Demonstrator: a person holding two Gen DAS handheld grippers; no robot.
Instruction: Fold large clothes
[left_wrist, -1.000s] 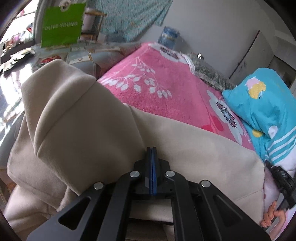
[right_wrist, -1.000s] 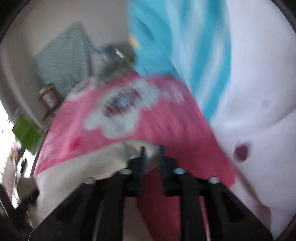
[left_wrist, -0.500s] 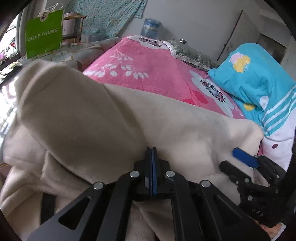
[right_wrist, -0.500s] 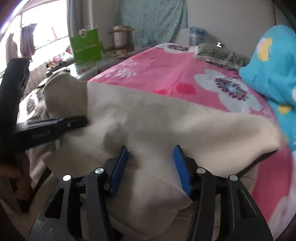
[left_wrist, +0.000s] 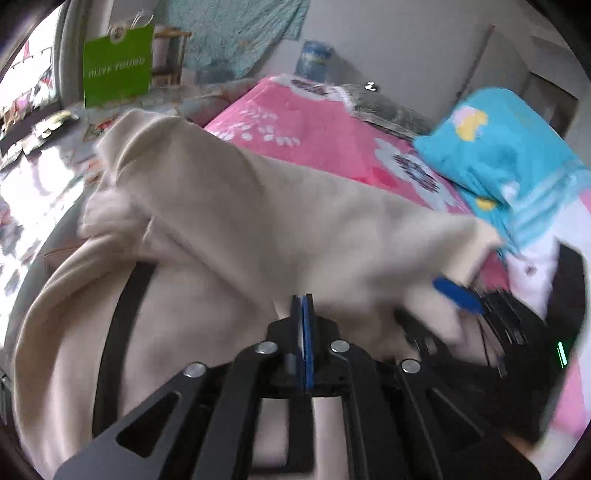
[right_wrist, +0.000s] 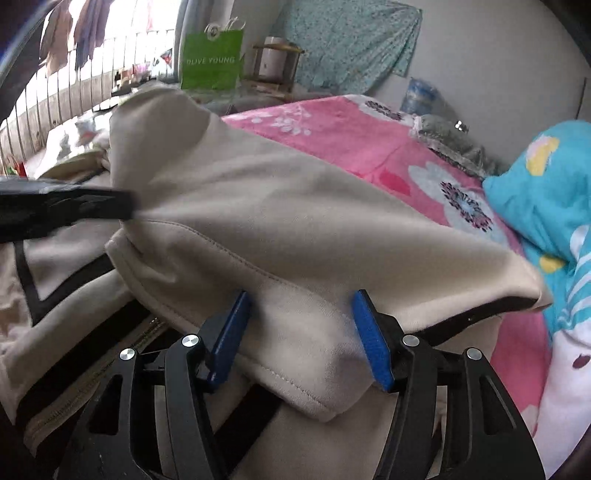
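A large beige garment (left_wrist: 258, 221) with black trim lies bunched on a pink flowered bed cover (left_wrist: 314, 125). My left gripper (left_wrist: 303, 301) is shut on a fold of the garment and holds it lifted. My right gripper (right_wrist: 301, 325) is open, its blue pads either side of a stitched hem of the garment (right_wrist: 295, 240). The right gripper also shows at the right of the left wrist view (left_wrist: 458, 295). The left gripper's black finger shows at the left of the right wrist view (right_wrist: 66, 206), pinching cloth. A zipper (right_wrist: 92, 380) shows at the lower left.
A turquoise pillow (left_wrist: 509, 162) lies at the right of the bed, over white bedding (right_wrist: 569, 369). A green paper bag (left_wrist: 118, 70) hangs at the back left by a window. A grey cushion (right_wrist: 454, 147) and a water bottle (left_wrist: 314, 62) are at the bed's far end.
The right gripper swung round from the bedding to face the garment and now straddles its hem with open jaws. The left gripper kept its hold and the cloth shifted.
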